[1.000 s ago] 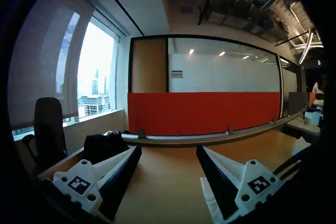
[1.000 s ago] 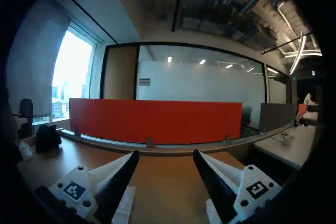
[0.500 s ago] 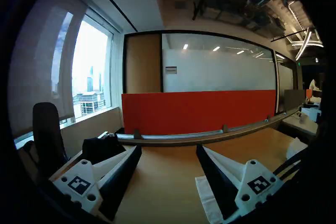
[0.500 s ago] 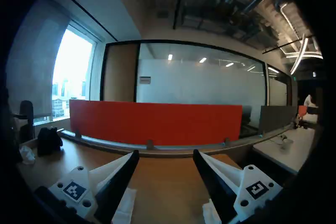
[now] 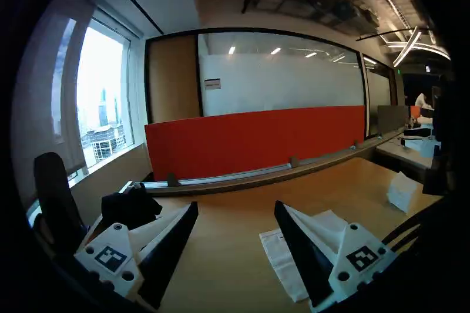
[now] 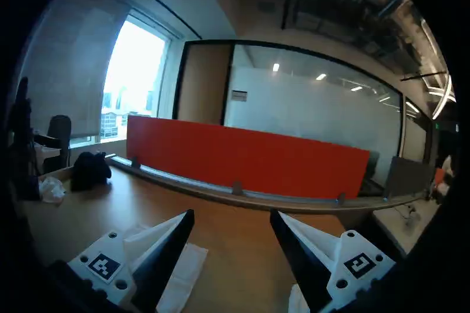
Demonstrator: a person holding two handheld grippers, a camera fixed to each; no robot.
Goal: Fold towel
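My left gripper [image 5: 235, 234] was spread and empty over the wooden desk [image 5: 229, 272]. The white towel [image 5: 281, 254] lay flat on the desk, partly behind its right-hand finger. My right gripper [image 6: 232, 242] was also spread and empty, with the towel lying by its left-hand finger.

text: none I can read | wall sign [image 5: 212, 83]: small pale plate on the far wall, lettering too small for me to make out | left claw [image 5: 235, 204]: black-and-white square marker [image 5: 110, 258] on each finger, coded pattern only | right claw [image 6: 230, 212]: same kind of pattern on both fingers
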